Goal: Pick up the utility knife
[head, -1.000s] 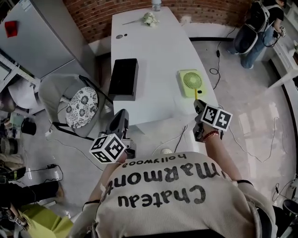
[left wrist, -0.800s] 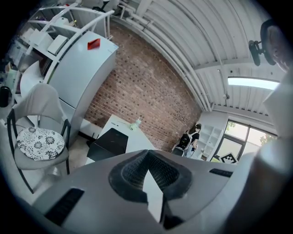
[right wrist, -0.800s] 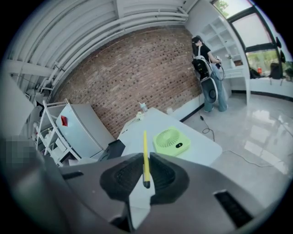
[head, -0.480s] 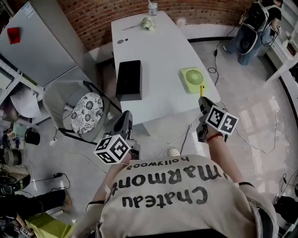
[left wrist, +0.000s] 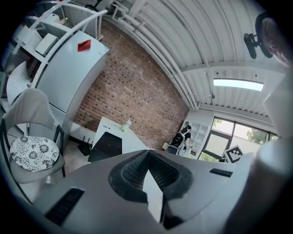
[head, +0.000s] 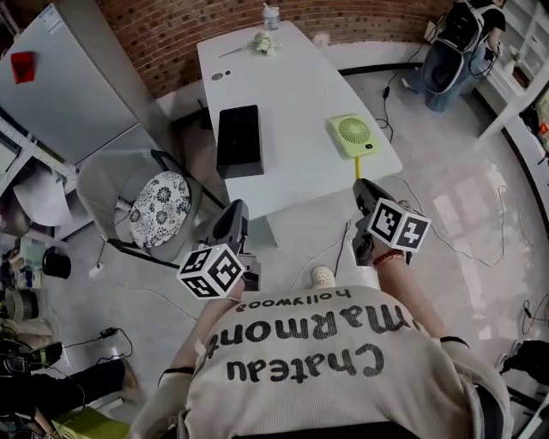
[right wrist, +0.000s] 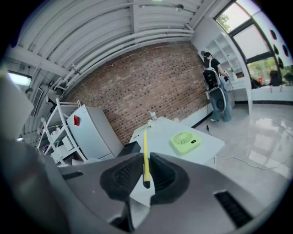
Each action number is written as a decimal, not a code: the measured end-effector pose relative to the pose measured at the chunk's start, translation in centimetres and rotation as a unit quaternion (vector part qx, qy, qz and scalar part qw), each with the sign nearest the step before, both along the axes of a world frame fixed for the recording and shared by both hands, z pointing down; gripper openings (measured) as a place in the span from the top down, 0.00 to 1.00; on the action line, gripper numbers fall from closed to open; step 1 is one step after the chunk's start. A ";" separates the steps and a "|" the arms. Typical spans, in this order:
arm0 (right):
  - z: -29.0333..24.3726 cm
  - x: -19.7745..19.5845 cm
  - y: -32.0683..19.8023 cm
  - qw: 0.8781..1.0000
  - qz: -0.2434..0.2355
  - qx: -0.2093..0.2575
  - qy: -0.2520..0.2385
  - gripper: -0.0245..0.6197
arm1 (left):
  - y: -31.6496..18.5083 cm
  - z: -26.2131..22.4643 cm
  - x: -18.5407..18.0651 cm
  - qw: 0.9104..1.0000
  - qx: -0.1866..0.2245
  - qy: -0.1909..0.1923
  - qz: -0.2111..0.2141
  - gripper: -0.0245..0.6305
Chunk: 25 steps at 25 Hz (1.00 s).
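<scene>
From my remote seat the biggest thing I see is the white table (head: 292, 94), and I place everything else from it. Off the table's left side stands a pale refrigerator (head: 73, 86) with a red tag on its door. A grey chair (head: 111, 184) with a flower-patterned cushion (head: 159, 206) sits on the floor off the table's near left corner. A person with a backpack (head: 455, 47) stands well beyond the table's far right corner.

On the table, a black box (head: 238, 140) lies along the near left edge. A light green fan (head: 352, 135) lies flat near the near right corner. A small bunch of flowers (head: 262, 41) and a cup (head: 271, 15) sit at the far end.

Both grippers hang above the floor, short of the table's near edge. The left gripper (left wrist: 147, 154) is off the near left corner, its 2 jaws brought together with nothing between the pads. The right gripper (right wrist: 147, 161) is just off the near right corner, below the fan, and its jaws are clamped on the utility knife (right wrist: 145, 148). The thin yellow knife stands upright between the pads, off the table, its upper end sticking out past the jaw tips.
</scene>
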State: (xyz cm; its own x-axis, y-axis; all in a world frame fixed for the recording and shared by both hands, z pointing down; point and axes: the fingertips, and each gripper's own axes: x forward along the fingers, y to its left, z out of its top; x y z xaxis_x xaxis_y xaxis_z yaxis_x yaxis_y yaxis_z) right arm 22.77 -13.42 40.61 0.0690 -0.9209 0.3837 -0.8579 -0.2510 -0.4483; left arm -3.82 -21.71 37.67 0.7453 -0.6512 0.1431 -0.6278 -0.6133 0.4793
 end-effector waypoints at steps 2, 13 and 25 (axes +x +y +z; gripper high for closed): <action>-0.1 -1.3 0.5 1.000 0.001 0.000 0.003 0.89 | 0.3 0.1 -0.7 1.000 0.002 -0.005 0.007 0.96; -0.6 -6.0 2.3 0.999 -0.001 0.007 0.039 0.89 | 1.8 1.3 -2.4 0.999 0.013 -0.035 0.032 0.96; 1.5 -7.6 3.2 0.999 -0.021 -0.013 0.047 0.89 | 3.2 3.7 -2.5 0.998 -0.003 -0.041 0.038 0.96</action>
State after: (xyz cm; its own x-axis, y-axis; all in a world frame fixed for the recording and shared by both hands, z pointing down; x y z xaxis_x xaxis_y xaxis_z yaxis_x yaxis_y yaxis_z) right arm 15.17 -10.20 42.14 0.0674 -0.9136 0.4011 -0.9059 -0.2245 -0.3591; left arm -6.37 -18.53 41.34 0.7786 -0.5914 0.2098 -0.6165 -0.6585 0.4316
